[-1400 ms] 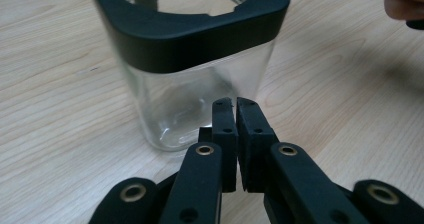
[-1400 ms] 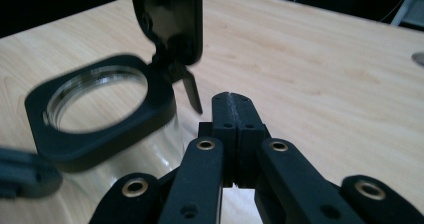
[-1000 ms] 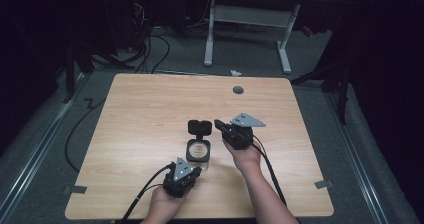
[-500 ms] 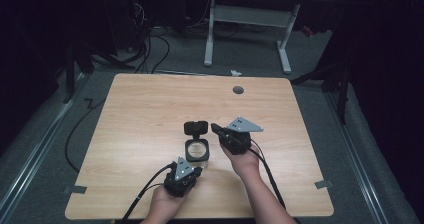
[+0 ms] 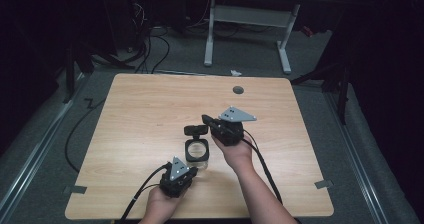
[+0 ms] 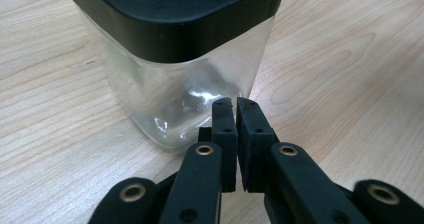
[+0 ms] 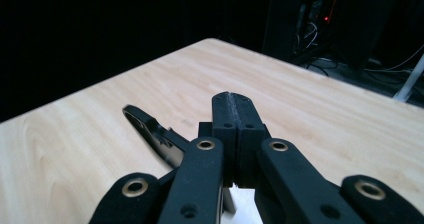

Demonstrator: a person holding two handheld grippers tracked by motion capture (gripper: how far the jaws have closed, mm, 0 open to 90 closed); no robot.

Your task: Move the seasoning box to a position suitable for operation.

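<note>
Glass, clear and square-sided with a black rim, forms the open jar (image 6: 175,69) that stands upright on the counter (image 5: 135,114) directly ahead of the left gripper's (image 6: 235,104) jaws. In the left gripper view those jaws are almost closed, with a thin slit between the pads and nothing between them, and their tips sit low against the jar's near wall, close to touching or just touching; which, I cannot tell. In the high view the jar (image 5: 197,150) sits near the middle of the pale wood counter, between the two grippers, with the left gripper (image 5: 194,168) just on the person's side of it, held in the left hand (image 5: 162,204). The right gripper (image 5: 205,119), held in the right hand (image 5: 235,151), has its jaws lifted off the counter and pointed across it to the person's left, just beyond the jar. A black lid (image 5: 196,130) hangs at the tips of those jaws, over the jar's far edge. In the right gripper view the right gripper's (image 7: 234,101) jaws are pressed together, pinching what looks like a thin edge of the lid (image 7: 155,134), which sticks out to the left of and below the jaws, tilted on edge above the counter (image 7: 310,114).
</note>
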